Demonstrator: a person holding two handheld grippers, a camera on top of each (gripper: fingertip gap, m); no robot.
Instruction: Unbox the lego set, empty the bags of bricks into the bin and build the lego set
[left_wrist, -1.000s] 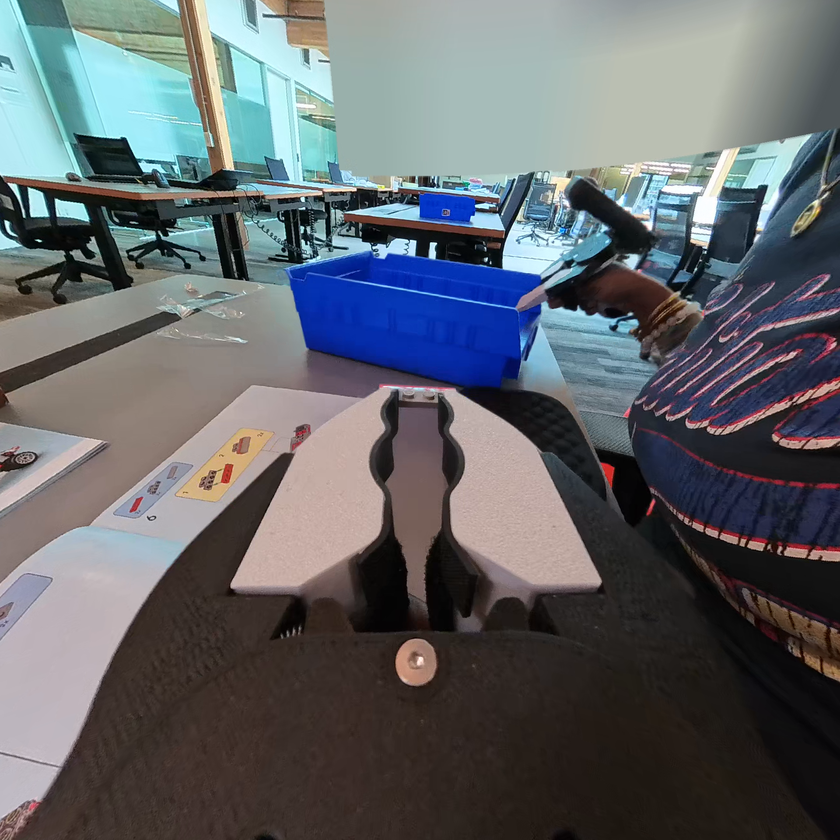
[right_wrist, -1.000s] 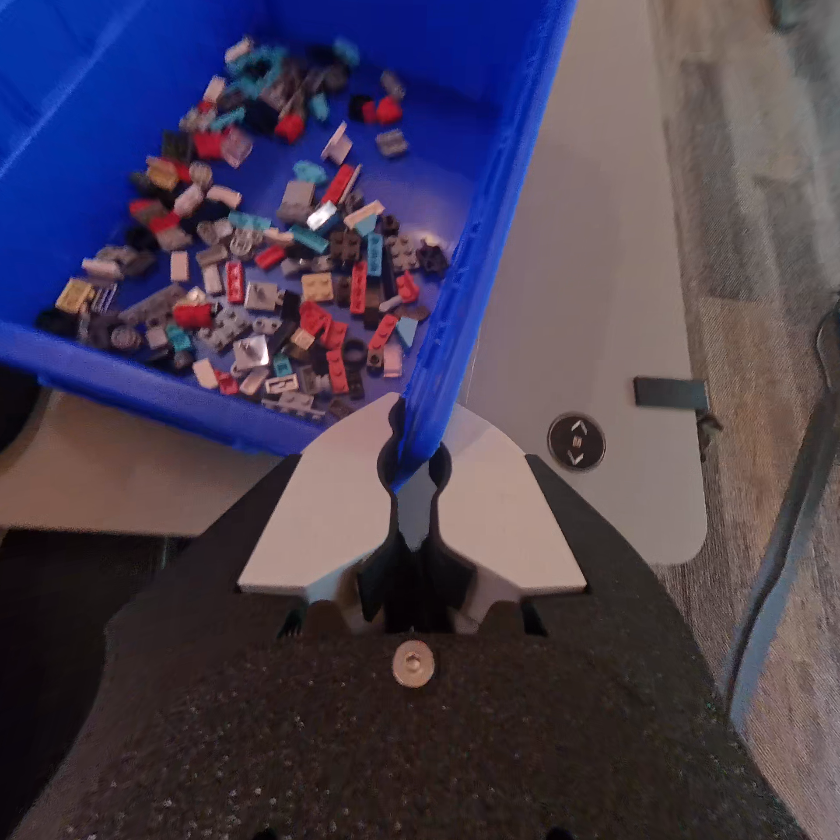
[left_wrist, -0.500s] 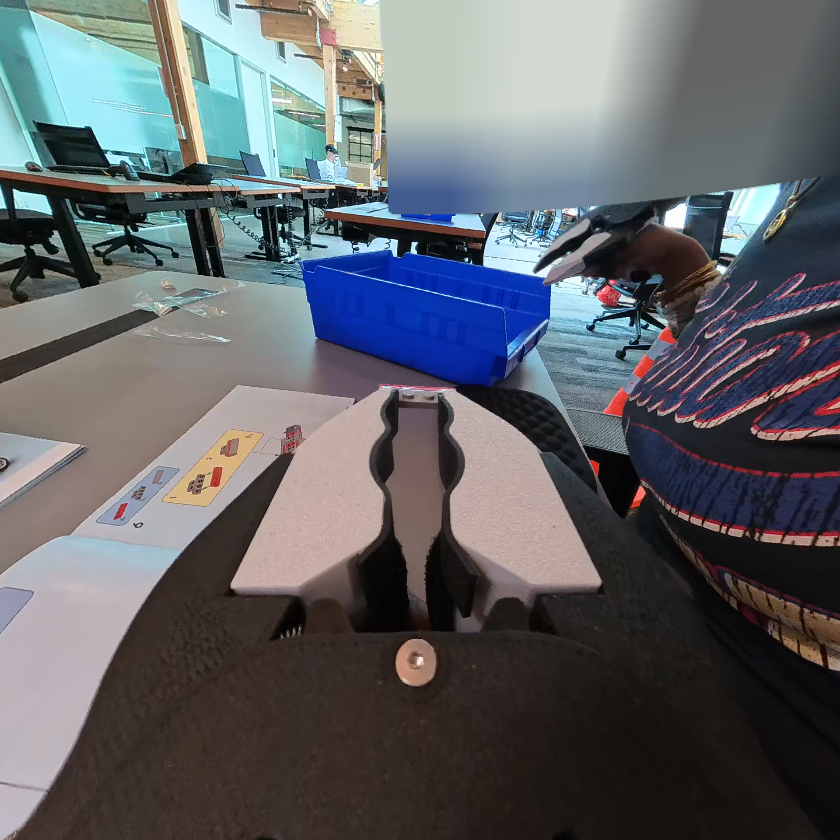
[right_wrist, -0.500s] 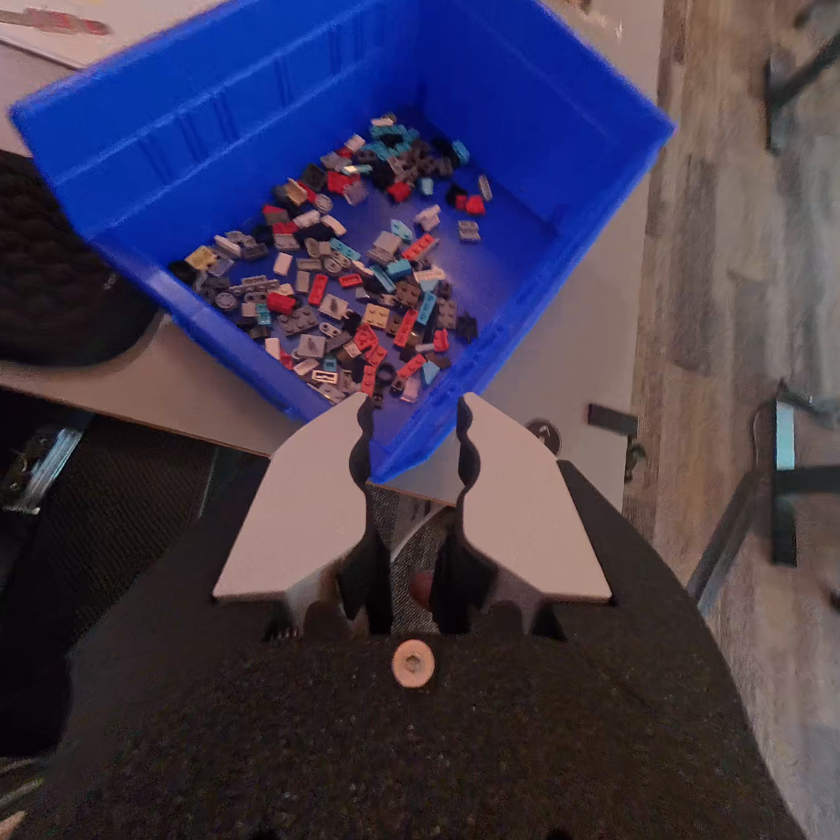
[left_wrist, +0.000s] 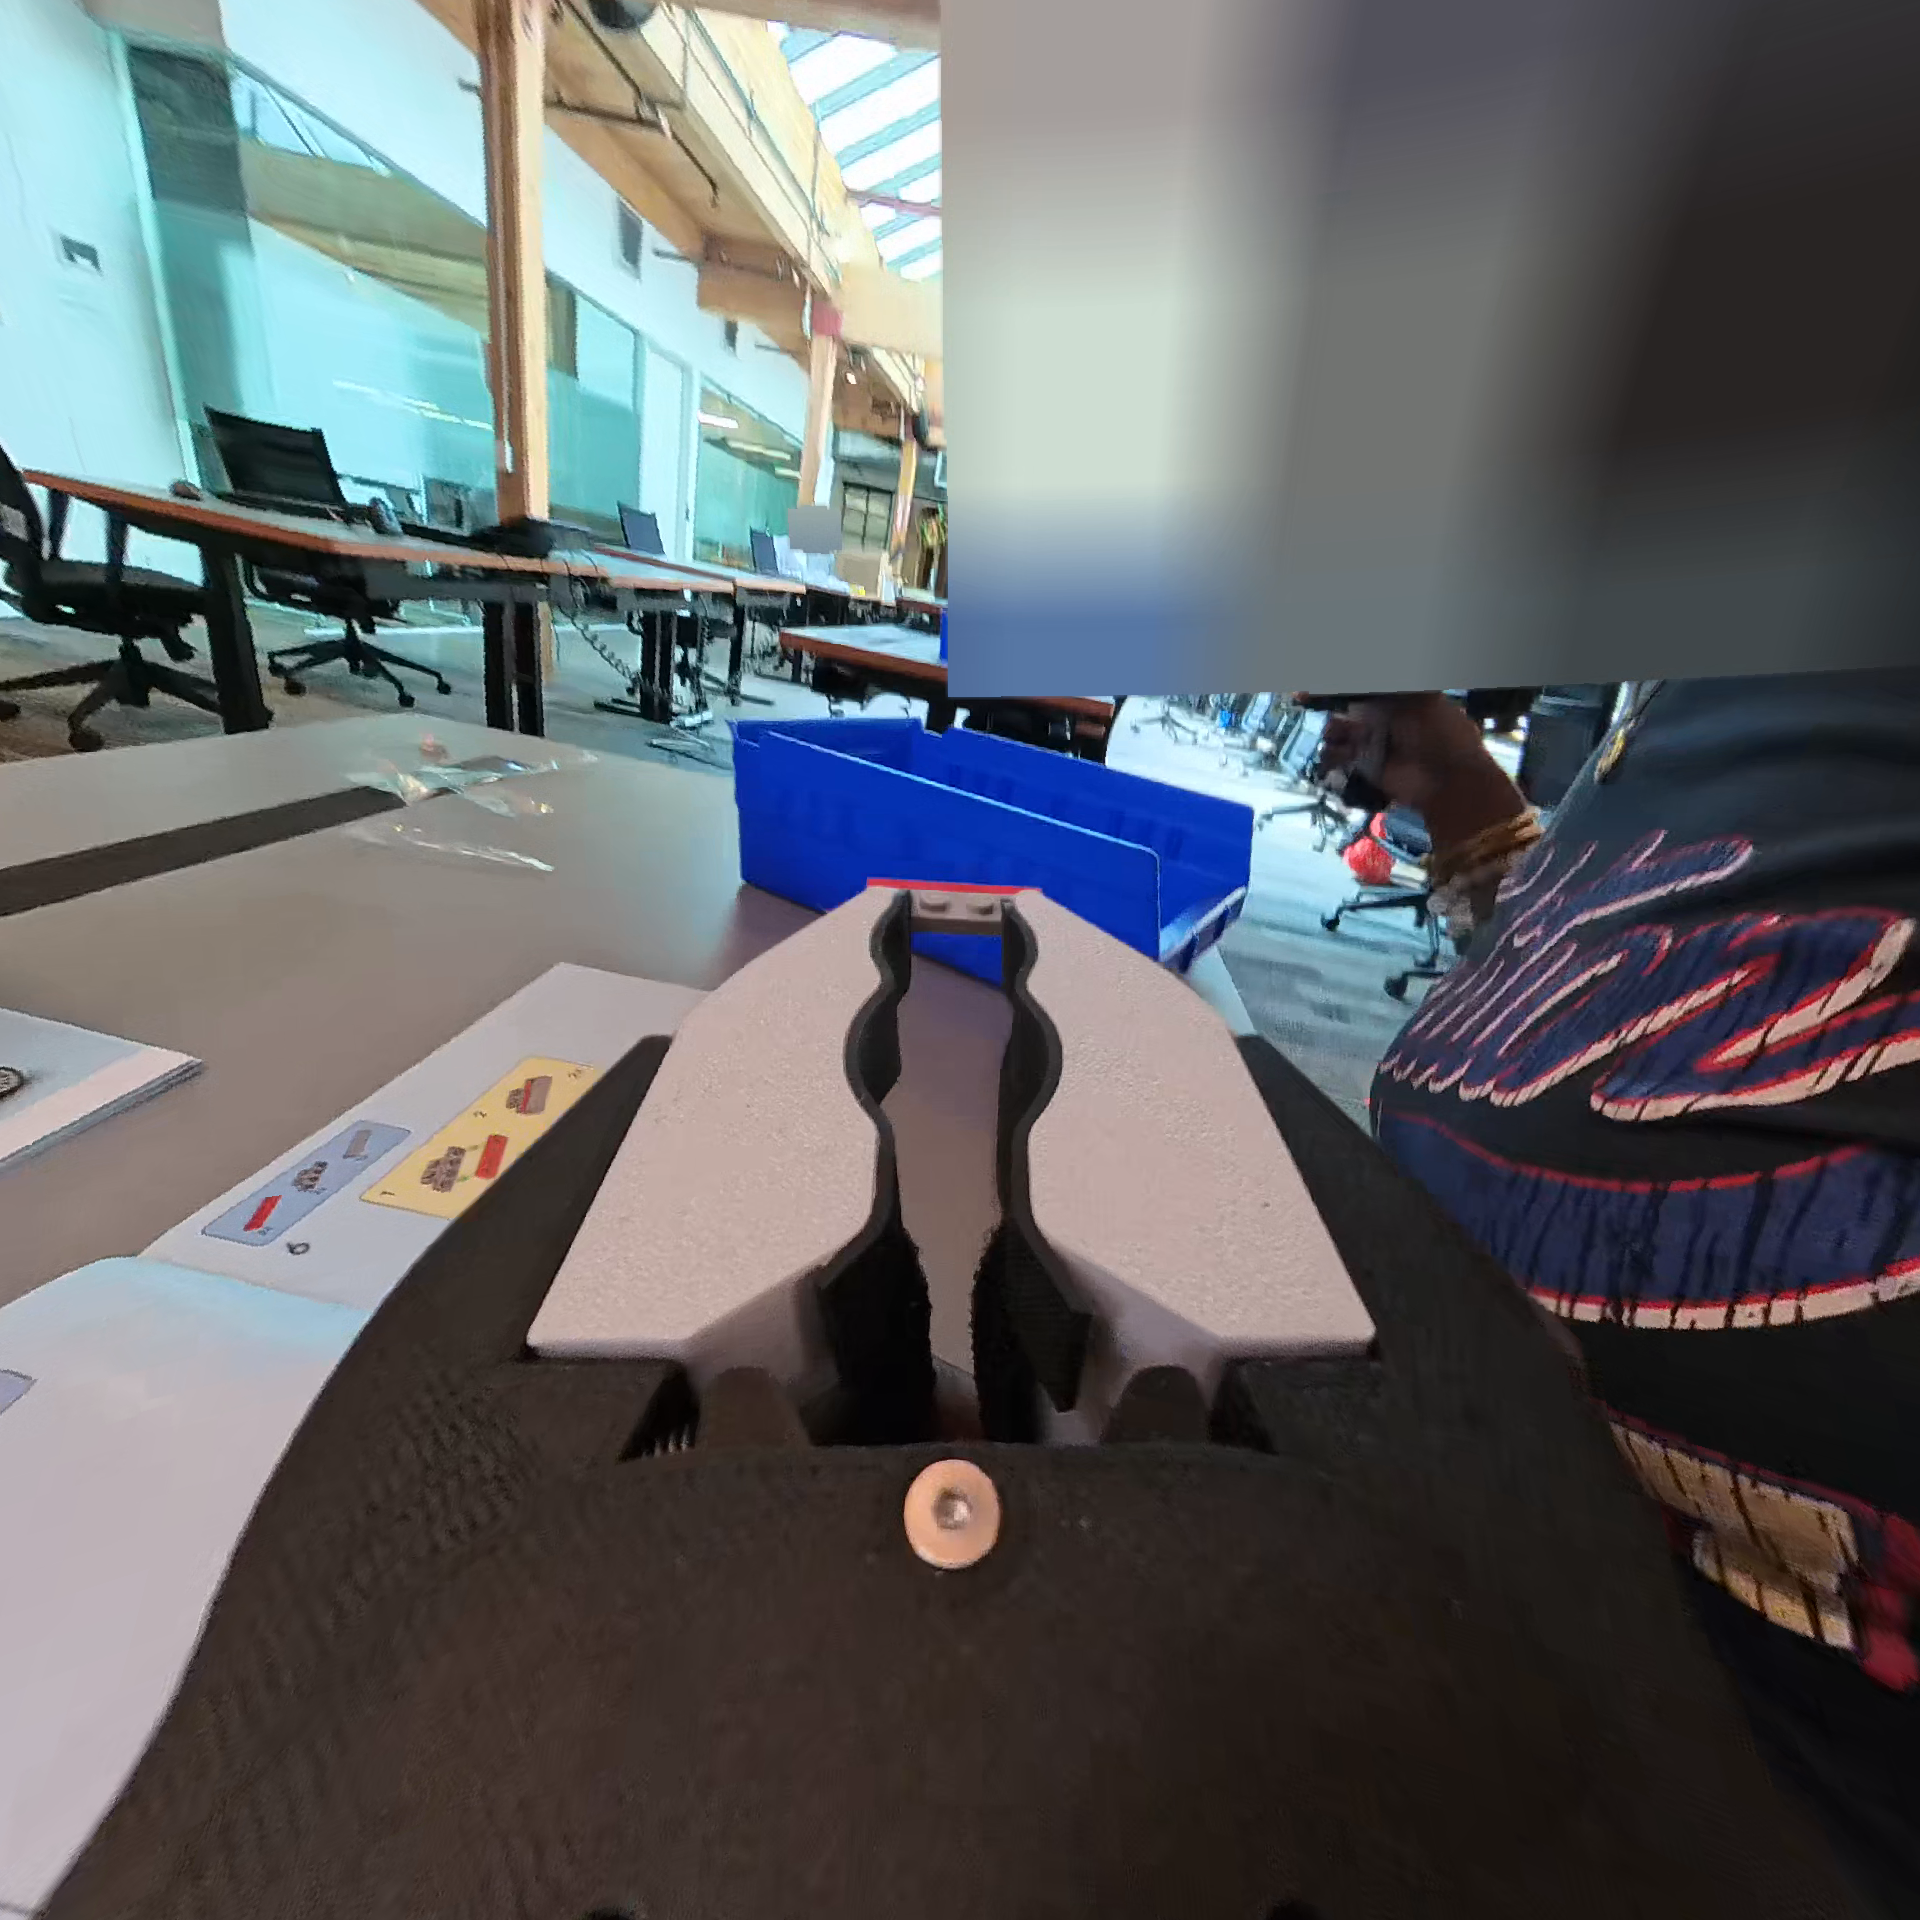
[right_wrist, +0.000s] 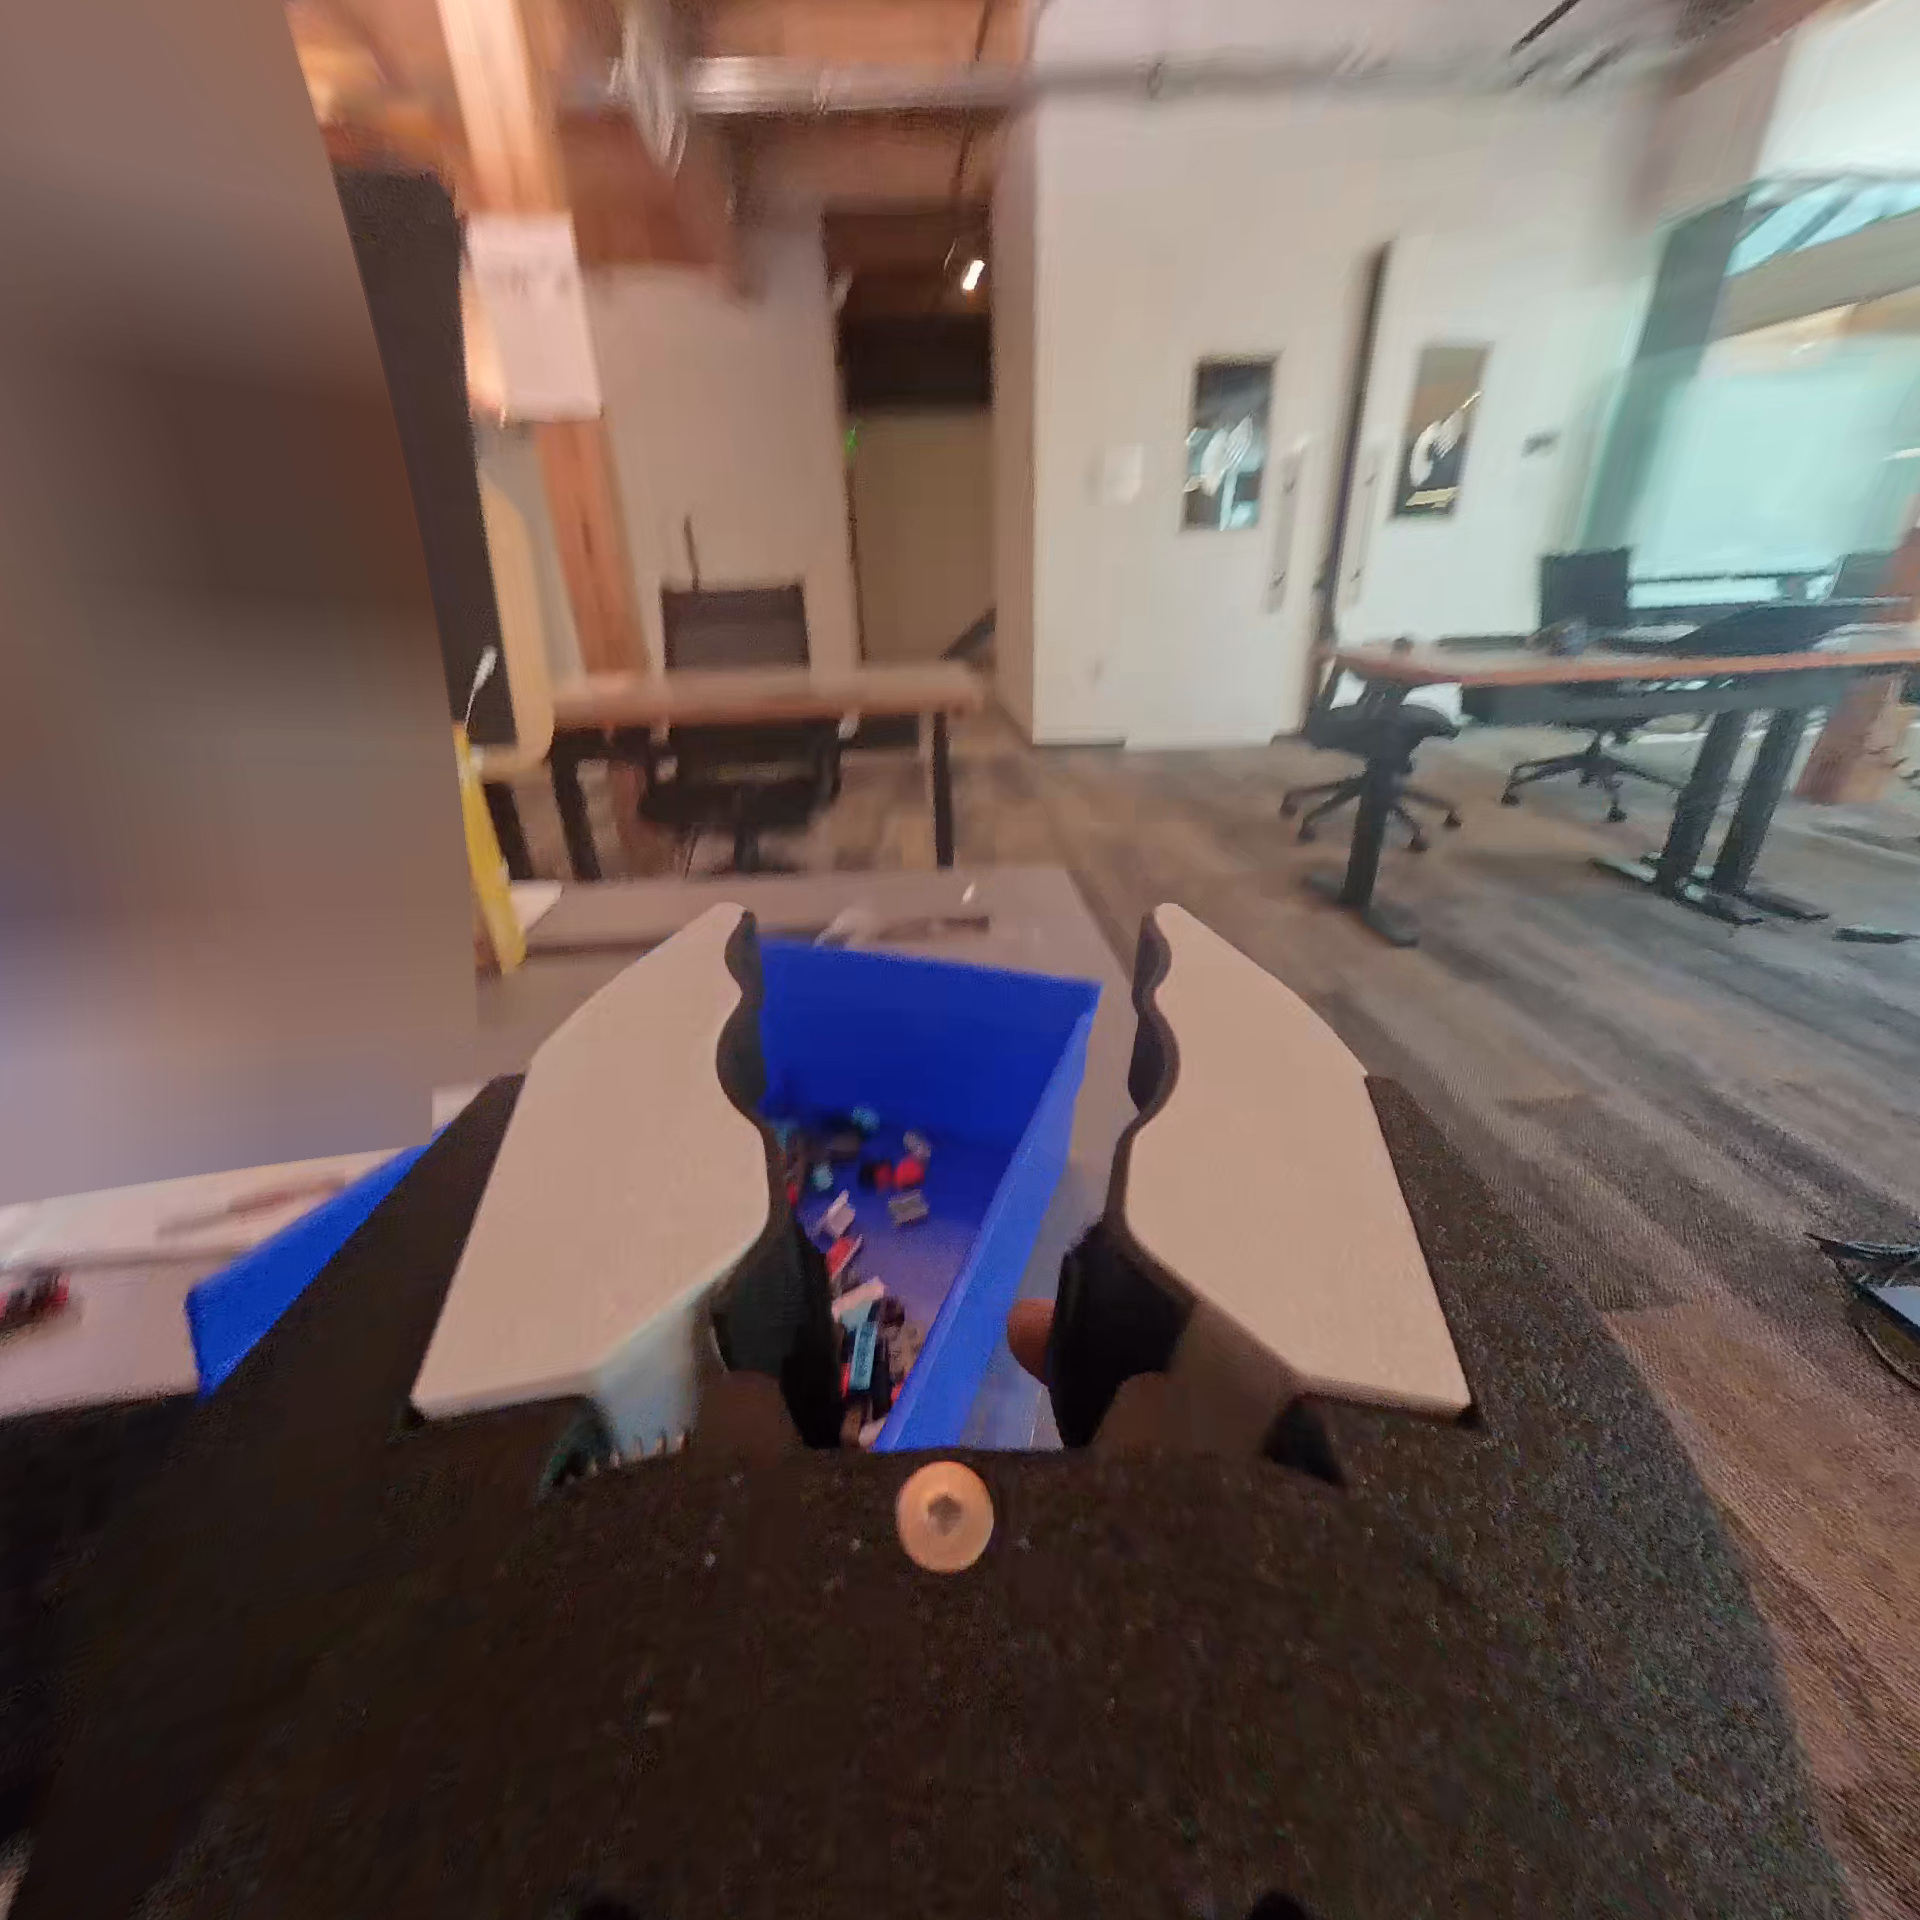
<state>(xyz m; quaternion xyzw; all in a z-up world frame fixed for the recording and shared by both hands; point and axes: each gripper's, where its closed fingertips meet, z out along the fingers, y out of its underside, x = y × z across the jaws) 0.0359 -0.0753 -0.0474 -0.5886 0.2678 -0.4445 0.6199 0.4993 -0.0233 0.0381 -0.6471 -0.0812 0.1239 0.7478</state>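
My left gripper (left_wrist: 956, 916) is shut on a small grey and red brick assembly (left_wrist: 954, 906) held above the open instruction booklet (left_wrist: 436, 1132). The blue bin (left_wrist: 997, 831) stands beyond it near the table's right edge. In the right wrist view my right gripper (right_wrist: 940, 940) is open and empty, raised above the near end of the blue bin (right_wrist: 935, 1029), with loose bricks (right_wrist: 862, 1195) of several colours showing between its fingers. The right gripper itself is hidden in the left wrist view; only the person's wrist (left_wrist: 1455, 810) shows.
Empty clear plastic bags (left_wrist: 457, 790) lie on the grey table (left_wrist: 312, 935) at the far left. A second booklet (left_wrist: 73, 1081) lies at the left edge. The person's torso (left_wrist: 1662, 1143) fills the right side. Office desks and chairs (right_wrist: 1371, 758) stand beyond.
My right gripper let go of the bin's corner, opened wide, lifted and tilted up to look across the room. The bin came to rest on the table. My left gripper kept hold of its bricks.
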